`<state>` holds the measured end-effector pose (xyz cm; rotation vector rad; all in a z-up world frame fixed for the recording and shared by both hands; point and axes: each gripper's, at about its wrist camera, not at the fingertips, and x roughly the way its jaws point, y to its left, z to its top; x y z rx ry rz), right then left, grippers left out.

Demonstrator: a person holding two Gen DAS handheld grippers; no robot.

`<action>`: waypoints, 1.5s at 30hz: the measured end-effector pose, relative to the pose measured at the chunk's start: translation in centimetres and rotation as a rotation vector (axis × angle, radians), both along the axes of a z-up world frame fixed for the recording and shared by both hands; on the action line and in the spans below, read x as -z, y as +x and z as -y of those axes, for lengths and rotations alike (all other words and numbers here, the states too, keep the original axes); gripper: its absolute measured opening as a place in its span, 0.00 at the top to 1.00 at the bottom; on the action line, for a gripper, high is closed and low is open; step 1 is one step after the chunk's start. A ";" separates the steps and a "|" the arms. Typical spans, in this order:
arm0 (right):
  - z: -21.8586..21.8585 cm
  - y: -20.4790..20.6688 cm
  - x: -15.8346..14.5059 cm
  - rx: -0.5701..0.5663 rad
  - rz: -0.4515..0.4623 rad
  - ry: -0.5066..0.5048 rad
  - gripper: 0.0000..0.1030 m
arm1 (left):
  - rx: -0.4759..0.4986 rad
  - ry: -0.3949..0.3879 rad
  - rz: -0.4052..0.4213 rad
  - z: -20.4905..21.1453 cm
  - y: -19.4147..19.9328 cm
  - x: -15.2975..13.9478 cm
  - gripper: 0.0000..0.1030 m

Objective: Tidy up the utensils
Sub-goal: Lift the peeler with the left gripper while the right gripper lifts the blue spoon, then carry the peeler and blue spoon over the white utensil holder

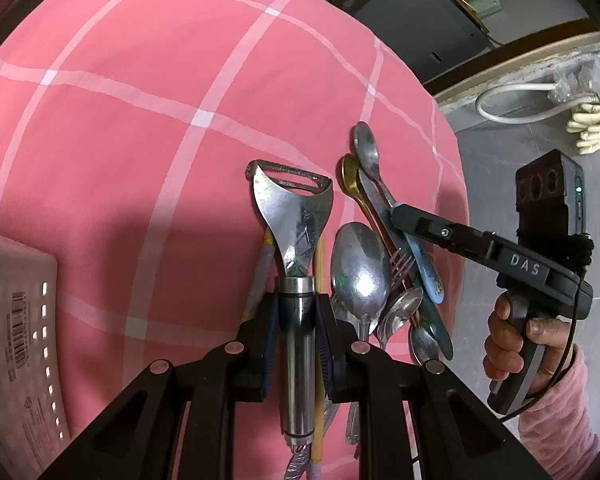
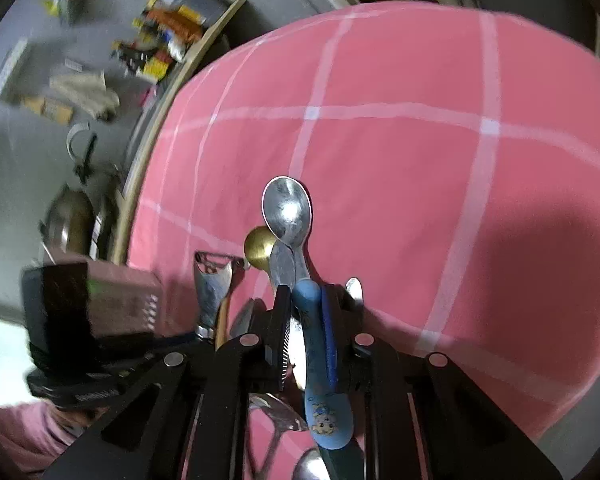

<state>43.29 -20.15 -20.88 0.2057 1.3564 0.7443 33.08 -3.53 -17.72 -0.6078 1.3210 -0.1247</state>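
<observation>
Both tongs are closed on utensils over a pink checked cloth (image 1: pixel 140 120). Clamped between the pads of the left gripper (image 1: pixel 296 312) is the round steel handle of a peeler (image 1: pixel 290 216), its slotted blade head pointing straight out ahead of the fingertips. Just to the right of those tongs lies the heap of cutlery: a large steel spoon (image 1: pixel 360 268) nearest, a fork (image 1: pixel 400 262) beside it, and a gold spoon (image 1: pixel 350 176) and a smaller steel spoon (image 1: pixel 366 146) farther out. From the far right, the right gripper (image 2: pixel 306 320) reaches into that heap and pinches a blue-handled utensil (image 2: pixel 320 380) with a cartoon print, whose working end I cannot make out; a steel spoon (image 2: pixel 288 210) and the gold spoon lie just beyond its tips. A perforated white basket (image 1: pixel 24 320) sits well to the left of the left tongs. The peeler looks stiff, fairly heavy and slick, so the grip close to the collar seems sound, though polished steel could twist. The blue handle looks light, plastic and rounded; taking it mid-handle should keep it from pivoting or dragging neighbouring spoons along.
</observation>
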 end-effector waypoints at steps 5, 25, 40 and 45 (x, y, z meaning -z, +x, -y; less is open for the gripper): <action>-2.7 -0.6 -1.2 -0.060 0.090 -0.143 0.87 | 0.004 0.007 0.024 0.3 -0.1 -1.0 0.83; -2.2 -8.2 -10.4 0.367 0.365 0.327 0.87 | -0.084 0.067 0.478 -3.4 -4.4 -14.4 0.83; -16.8 -12.9 -13.2 0.357 0.521 0.772 0.87 | -0.268 0.270 0.797 -16.5 -11.4 -20.8 0.83; -18.2 -13.9 -11.1 0.340 0.566 0.710 0.87 | -0.266 0.252 0.849 -17.3 -12.5 -19.2 0.83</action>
